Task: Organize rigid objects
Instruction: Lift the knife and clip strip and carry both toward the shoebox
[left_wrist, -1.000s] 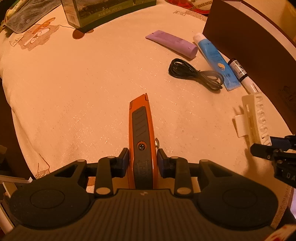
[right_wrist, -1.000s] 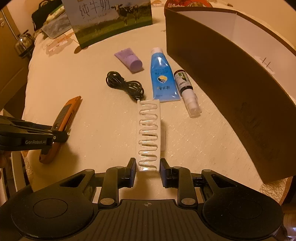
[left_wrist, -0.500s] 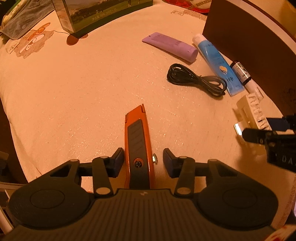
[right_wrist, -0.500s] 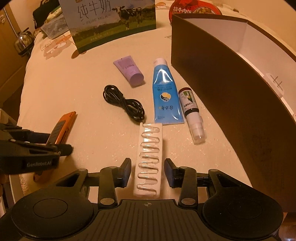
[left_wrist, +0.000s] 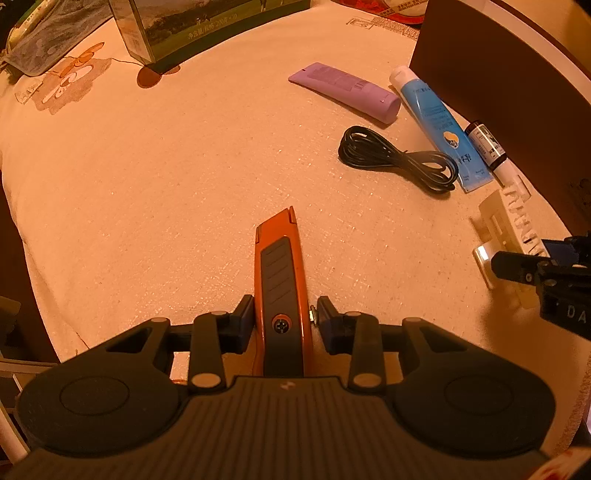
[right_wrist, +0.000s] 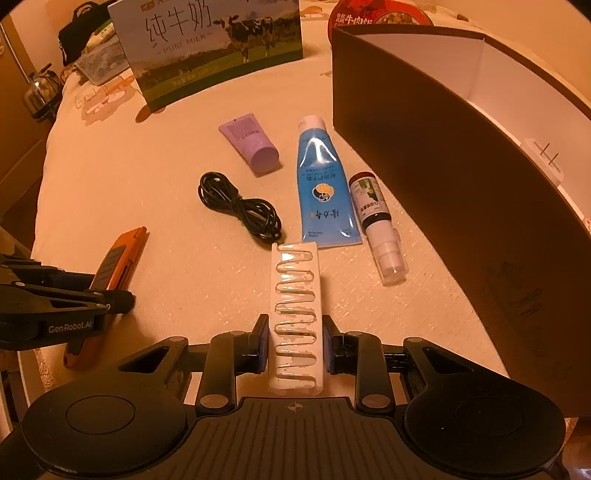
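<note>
Left wrist view: the left gripper straddles the orange knife near the table's left edge, jaws narrow, seemingly just touching (stiff, slim; hold mid-handle). Right wrist view: the right gripper brackets the white rack, light and brittle-looking, contact unclear

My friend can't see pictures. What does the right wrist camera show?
The right hand-held gripper straddles a white ridged plastic rack lying on a cream tablecloth. Beyond it lie a black cable, purple tube, blue tube and small bottle, beside a big brown box.
</note>
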